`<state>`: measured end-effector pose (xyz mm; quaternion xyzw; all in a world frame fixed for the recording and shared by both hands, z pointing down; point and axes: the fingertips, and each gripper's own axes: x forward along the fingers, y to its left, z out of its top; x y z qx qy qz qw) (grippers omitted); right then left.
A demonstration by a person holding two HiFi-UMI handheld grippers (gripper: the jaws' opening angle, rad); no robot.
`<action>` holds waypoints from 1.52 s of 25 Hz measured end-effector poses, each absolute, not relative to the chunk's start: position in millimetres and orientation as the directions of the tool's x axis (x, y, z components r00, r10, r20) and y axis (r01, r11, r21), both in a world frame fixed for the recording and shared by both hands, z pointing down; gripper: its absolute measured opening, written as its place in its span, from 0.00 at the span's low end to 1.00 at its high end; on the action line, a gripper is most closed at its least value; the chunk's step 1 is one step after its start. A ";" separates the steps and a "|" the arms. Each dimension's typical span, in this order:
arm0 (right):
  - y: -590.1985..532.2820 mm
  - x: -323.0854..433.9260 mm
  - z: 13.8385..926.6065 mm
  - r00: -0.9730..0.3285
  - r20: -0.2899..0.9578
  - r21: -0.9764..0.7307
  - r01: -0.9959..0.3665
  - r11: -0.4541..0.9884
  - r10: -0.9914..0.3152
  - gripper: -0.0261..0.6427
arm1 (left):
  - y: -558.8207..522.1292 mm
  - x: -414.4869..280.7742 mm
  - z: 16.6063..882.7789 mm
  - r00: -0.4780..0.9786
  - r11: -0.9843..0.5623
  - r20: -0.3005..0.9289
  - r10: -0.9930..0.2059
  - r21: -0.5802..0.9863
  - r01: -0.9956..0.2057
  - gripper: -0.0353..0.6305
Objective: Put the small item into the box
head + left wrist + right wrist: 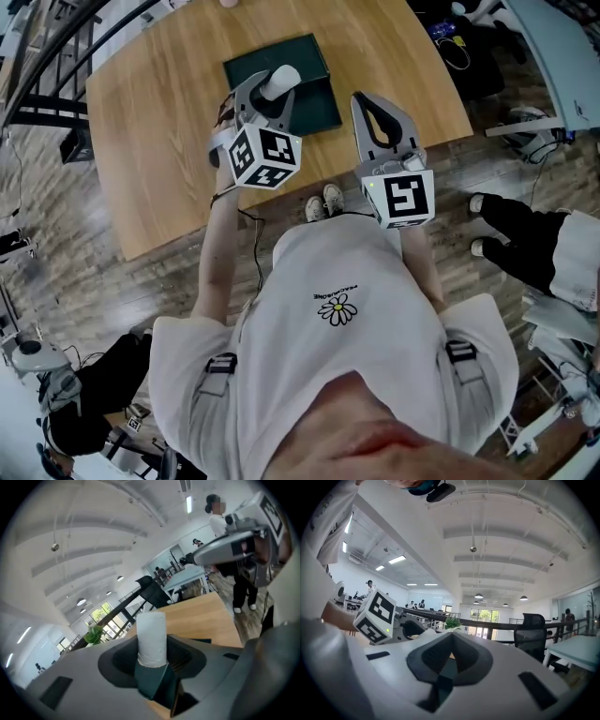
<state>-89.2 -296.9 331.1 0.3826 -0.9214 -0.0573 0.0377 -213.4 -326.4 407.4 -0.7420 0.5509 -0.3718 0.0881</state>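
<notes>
A person is standing at a wooden table (159, 122), seen from above, and is holding both forearms forward over its near edge with a gripper in each hand.

The left forearm (220, 248) is reaching straight ahead. The left gripper (276, 90) is pointing away from the body and is hanging over the dark green box (311, 105), which is lying flat near the middle of the table. Its jaws are standing fairly wide apart and are gripping the small white roll (281, 80) by its sides. In the left gripper view, the roll (151, 637) is standing upright between the jaws of the left gripper (151, 645), with its lower end in front of a corner of the box (152, 684) and the table (201, 616) showing behind. Whether the roll is touching the box cannot be told.

The right forearm (424, 258) is held closer to the body. The right gripper (360, 97) is pointing forward, with its tips just beside the right edge of the box. In the right gripper view, the jaws of the right gripper (451, 634) are closed together with nothing between them, and the left gripper's marker cube (375, 616) is showing off to the left.
</notes>
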 end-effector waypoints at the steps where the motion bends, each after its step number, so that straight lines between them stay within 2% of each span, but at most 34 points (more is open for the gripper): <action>1: -297.7 -83.7 335.4 -0.694 0.034 0.136 -0.710 0.691 -0.719 0.05 | -329.8 -210.4 423.2 0.123 -0.423 0.501 -0.857 -0.545 -0.724 0.33; 8: -296.2 -65.7 343.8 -0.662 0.055 0.133 -0.737 0.663 -0.747 0.05 | -334.0 -200.5 525.4 0.110 -0.698 0.777 -0.620 -0.482 -0.529 0.33; 12: -297.3 -56.0 348.2 -0.640 0.072 0.135 -0.754 0.643 -0.765 0.05 | -331.0 -200.2 570.2 0.086 -0.794 0.864 -0.497 -0.412 -0.448 0.33; 17: -296.1 -45.5 358.7 -0.606 0.104 0.145 -0.775 0.615 -0.789 0.05 | -326.6 -204.1 606.2 0.113 -0.832 0.909 -0.400 -0.309 -0.460 0.33; 23: -293.2 -35.5 368.8 -0.579 0.133 0.149 -0.791 0.593 -0.805 0.05 | -330.0 -211.8 631.7 0.086 -0.857 0.939 -0.333 -0.263 -0.443 0.33; 31: -291.6 -16.9 376.6 -0.533 0.154 0.152 -0.819 0.553 -0.832 0.05 | -331.2 -213.2 644.0 0.063 -0.889 0.959 -0.277 -0.231 -0.395 0.33; 38: -288.9 -14.7 379.7 -0.531 0.165 0.154 -0.818 0.554 -0.831 0.05 | -329.8 -213.0 643.7 0.050 -0.892 0.957 -0.284 -0.245 -0.380 0.35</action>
